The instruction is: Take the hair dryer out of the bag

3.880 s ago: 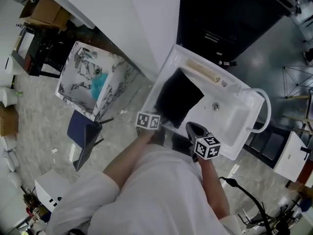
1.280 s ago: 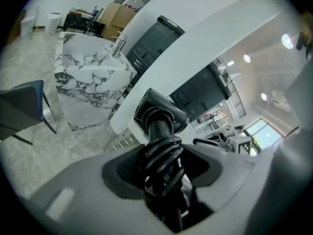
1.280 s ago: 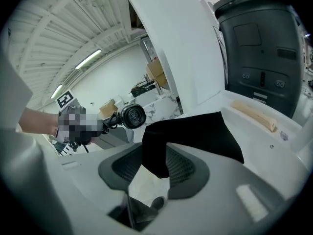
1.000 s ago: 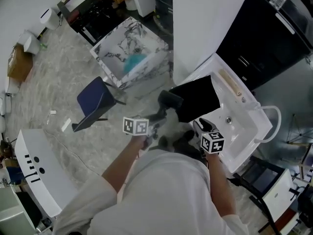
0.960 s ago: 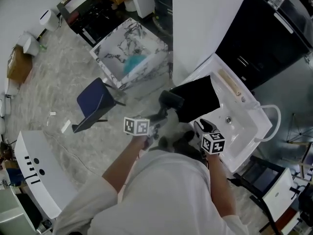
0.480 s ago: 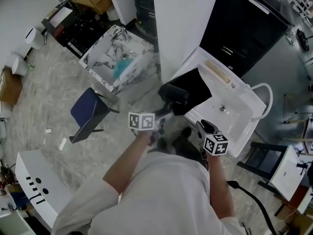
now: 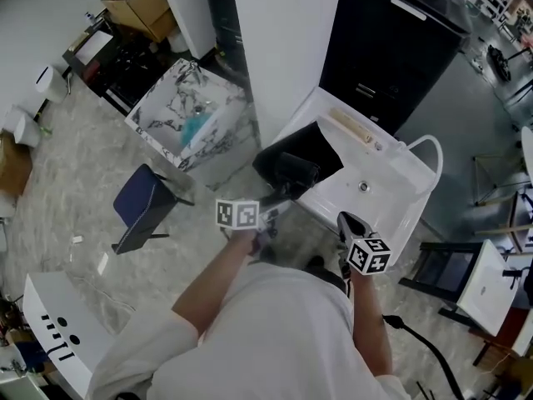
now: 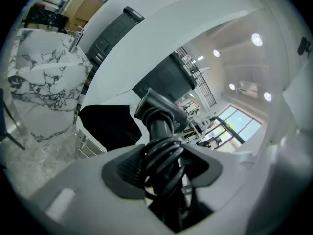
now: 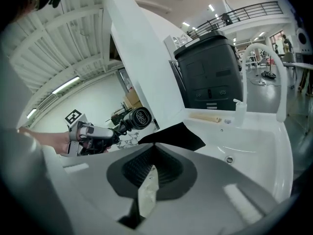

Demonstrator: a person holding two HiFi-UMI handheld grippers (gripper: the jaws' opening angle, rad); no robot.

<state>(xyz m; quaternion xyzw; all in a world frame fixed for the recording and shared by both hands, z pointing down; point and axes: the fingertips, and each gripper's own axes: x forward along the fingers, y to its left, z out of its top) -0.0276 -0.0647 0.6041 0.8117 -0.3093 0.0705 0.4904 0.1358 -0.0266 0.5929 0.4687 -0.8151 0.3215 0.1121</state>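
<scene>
The black hair dryer [image 7: 289, 174] is out of the black bag [image 7: 310, 144] and hangs in the air over the floor just left of it. My left gripper [image 7: 268, 205] is shut on its handle and coiled cord [image 8: 164, 155]; the dryer's head [image 8: 157, 105] points up past the jaws. The bag [image 9: 172, 137] lies limp on the left end of the white sink [image 7: 391, 192]. My right gripper [image 7: 345, 222] is by the sink's front edge, shut with nothing held [image 9: 151, 169]. In the right gripper view the dryer [image 9: 135, 117] shows at the left, in the left gripper [image 9: 93, 133].
A marble-patterned tub [image 7: 186, 117] holding something teal stands on the floor to the left, with a dark blue chair [image 7: 137, 207] in front of it. Behind the sink are a white pillar [image 7: 283, 40] and a black cabinet [image 7: 393, 42]. A wooden stick [image 7: 351, 127] lies on the sink's rim.
My left gripper has carried the dryer up and clear of the bag. The right gripper has drawn back from the bag toward the sink's front edge and its jaws have closed.
</scene>
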